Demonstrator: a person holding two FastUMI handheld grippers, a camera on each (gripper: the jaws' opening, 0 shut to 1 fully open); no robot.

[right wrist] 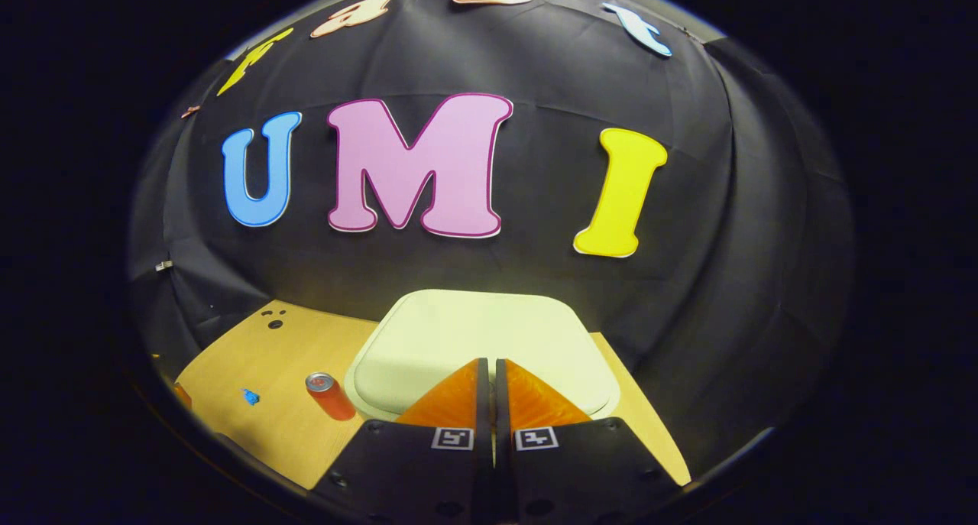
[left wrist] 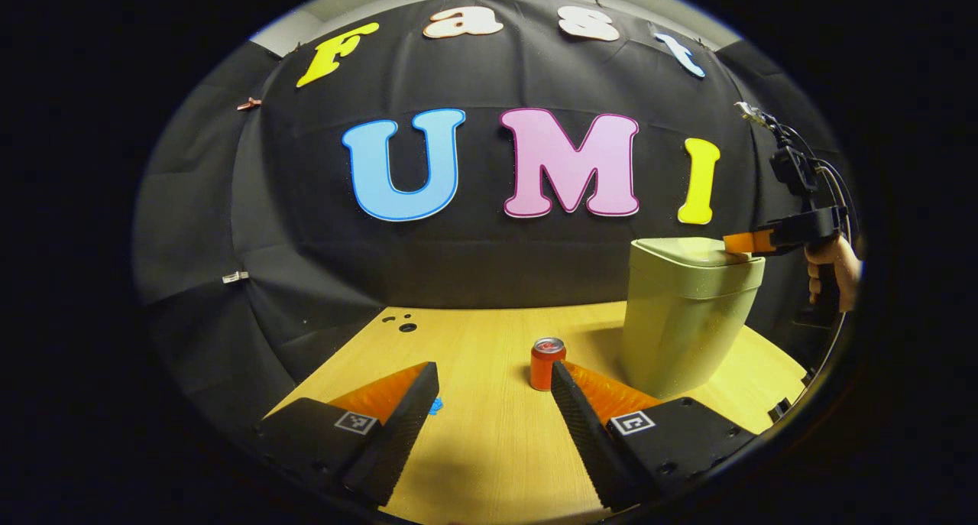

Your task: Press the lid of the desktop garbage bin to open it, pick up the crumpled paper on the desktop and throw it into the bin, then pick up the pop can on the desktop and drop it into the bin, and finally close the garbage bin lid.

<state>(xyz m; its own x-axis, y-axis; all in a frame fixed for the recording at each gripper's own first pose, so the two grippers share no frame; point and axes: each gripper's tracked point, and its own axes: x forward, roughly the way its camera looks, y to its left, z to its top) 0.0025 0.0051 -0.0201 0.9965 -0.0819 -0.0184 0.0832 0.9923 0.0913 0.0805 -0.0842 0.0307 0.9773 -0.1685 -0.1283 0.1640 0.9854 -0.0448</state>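
Note:
The pale green bin (left wrist: 680,326) stands on the wooden table (left wrist: 489,448) with its lid (left wrist: 688,251) down. A red pop can (left wrist: 547,363) stands upright just left of the bin, close to the tip of my left gripper's right finger. My left gripper (left wrist: 493,376) is open and holds nothing. In the right gripper view, my right gripper (right wrist: 489,366) is shut with nothing in it, its tips on the near part of the lid (right wrist: 489,334). The left gripper view has this right gripper (left wrist: 739,244) touching the lid's right edge, held by a hand (left wrist: 837,269). The can (right wrist: 330,393) stands left of the bin.
A small blue scrap (left wrist: 435,406) lies on the table by my left gripper's left finger; the scrap (right wrist: 250,396) lies left of the can. Dark round holes (left wrist: 407,327) mark the table's far left corner. The black cloth wall stands close behind the bin.

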